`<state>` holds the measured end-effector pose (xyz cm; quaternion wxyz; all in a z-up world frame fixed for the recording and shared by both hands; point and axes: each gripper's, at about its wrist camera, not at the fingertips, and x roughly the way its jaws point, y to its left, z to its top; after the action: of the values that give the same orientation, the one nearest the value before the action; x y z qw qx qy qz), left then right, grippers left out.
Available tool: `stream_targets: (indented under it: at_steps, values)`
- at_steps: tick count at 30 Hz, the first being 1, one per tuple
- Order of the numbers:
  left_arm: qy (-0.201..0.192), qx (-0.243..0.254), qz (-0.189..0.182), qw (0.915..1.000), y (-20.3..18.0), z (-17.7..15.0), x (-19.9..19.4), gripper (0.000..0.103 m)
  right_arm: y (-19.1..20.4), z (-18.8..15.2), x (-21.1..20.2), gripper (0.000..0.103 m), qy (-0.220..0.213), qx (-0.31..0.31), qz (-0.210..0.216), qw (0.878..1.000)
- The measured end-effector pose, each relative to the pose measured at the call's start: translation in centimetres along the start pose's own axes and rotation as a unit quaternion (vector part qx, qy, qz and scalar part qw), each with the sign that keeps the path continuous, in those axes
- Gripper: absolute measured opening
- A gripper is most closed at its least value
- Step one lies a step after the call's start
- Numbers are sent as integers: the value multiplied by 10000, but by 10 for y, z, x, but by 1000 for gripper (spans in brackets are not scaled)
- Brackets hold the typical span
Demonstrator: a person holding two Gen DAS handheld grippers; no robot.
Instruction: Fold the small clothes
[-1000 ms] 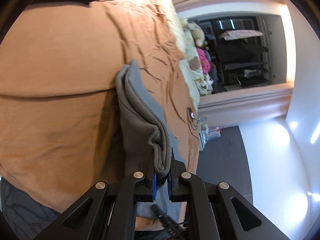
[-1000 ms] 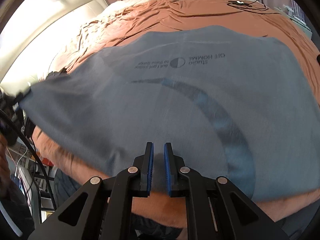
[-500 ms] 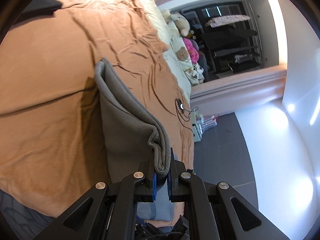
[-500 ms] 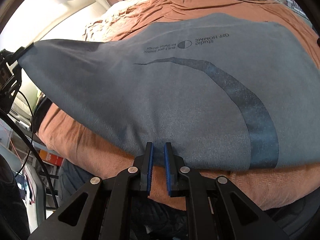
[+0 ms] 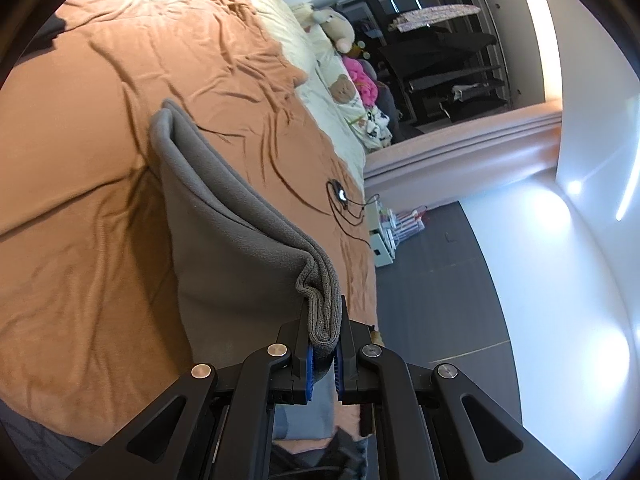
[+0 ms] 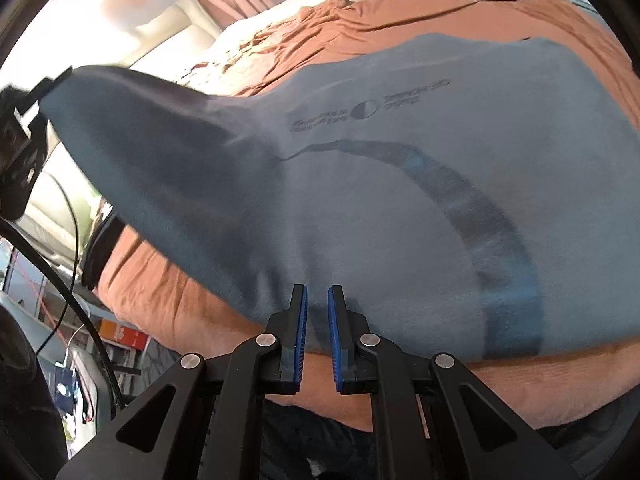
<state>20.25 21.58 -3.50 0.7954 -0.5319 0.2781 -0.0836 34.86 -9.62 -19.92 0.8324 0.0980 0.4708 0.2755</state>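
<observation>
A grey-blue garment (image 6: 400, 184) with a dark curved stripe and small printed text lies spread on an orange bedsheet (image 6: 400, 20). My left gripper (image 5: 323, 344) is shut on a bunched corner of the garment (image 5: 236, 248) and holds it lifted off the bed. In the right wrist view that lifted corner rises at the far left, where the left gripper (image 6: 24, 140) shows. My right gripper (image 6: 317, 320) sits at the garment's near edge, its jaws a narrow gap apart with no cloth between them.
The orange bedsheet (image 5: 80, 200) is wrinkled. A black cable with a small white device (image 5: 340, 196) lies on it. Pillows and soft toys (image 5: 340, 32) sit at the bed's head. Dark floor (image 5: 440, 300) and a white box (image 5: 380, 244) are beside the bed.
My left gripper has lifted the garment corner higher and carried it further over the bed. The cloth near my right gripper has been pulled up and bulges more.
</observation>
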Motion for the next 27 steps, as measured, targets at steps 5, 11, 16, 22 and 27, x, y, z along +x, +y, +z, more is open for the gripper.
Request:
stream_targets:
  at_steps: [5, 11, 16, 22, 27]
  values:
    - [217, 170, -7, 9996, -18, 0, 22, 7, -5, -3, 2, 7, 78, 134, 101, 9998]
    - [517, 405, -68, 9978, -39, -10, 50, 7, -22, 1, -10, 7, 146, 299, 421, 9986]
    - [784, 566, -69, 9953, -55, -23, 74, 7, -45, 9, -46, 8, -214, 452, 556, 9972]
    - [1028, 684, -76, 9923, -71, -40, 96, 7, -77, 11, -87, 13, -591, 672, 500, 9947]
    - [1230, 799, -78, 9892, -86, -53, 119, 7, -100, -1, -112, 36, -865, 884, 364, 9917]
